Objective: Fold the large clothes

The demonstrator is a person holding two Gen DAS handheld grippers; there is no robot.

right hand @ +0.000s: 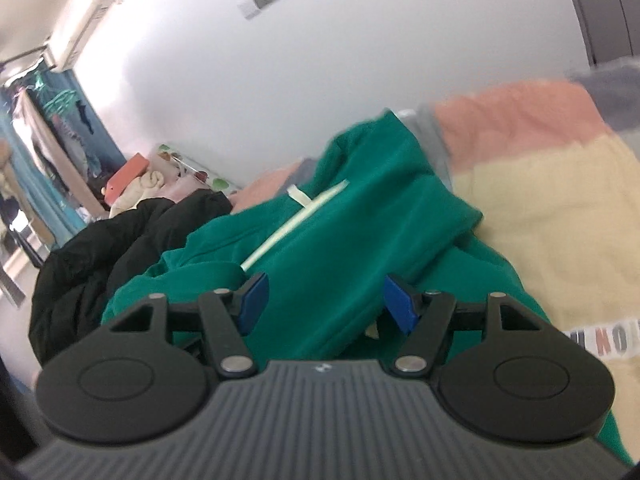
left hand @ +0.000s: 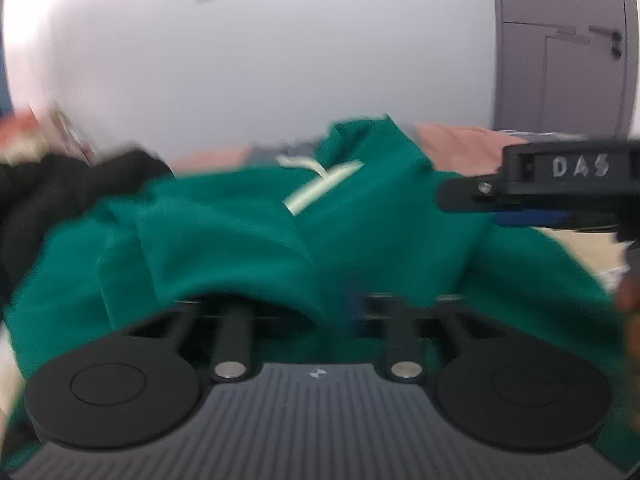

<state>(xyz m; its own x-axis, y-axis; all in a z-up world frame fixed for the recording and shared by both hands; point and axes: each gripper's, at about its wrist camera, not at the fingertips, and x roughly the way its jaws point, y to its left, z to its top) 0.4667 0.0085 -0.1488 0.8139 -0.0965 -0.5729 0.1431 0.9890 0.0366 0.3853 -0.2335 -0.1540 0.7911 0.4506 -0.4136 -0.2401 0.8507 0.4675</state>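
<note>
A large green garment (left hand: 240, 232) with a pale strip and cord (left hand: 320, 192) lies rumpled on a bed. In the blurred left wrist view, my left gripper (left hand: 304, 304) is low against it with its jaws spread wide. A green fold drapes over the left finger and hides both tips. My right gripper (left hand: 480, 204) reaches in side-on from the right edge, just above the cloth. In the right wrist view the green garment (right hand: 340, 240) fills the middle. My right gripper (right hand: 326, 304) stands open over it, its blue pads (right hand: 254, 300) apart and not pressing on the cloth.
A black garment (right hand: 100, 248) is heaped to the left of the green one. The bedspread (right hand: 560, 220) has pink and yellow bands on the right. A white wall stands behind, a grey wardrobe (left hand: 560, 40) at far right. Clutter (right hand: 136, 184) sits at the bed's far left end.
</note>
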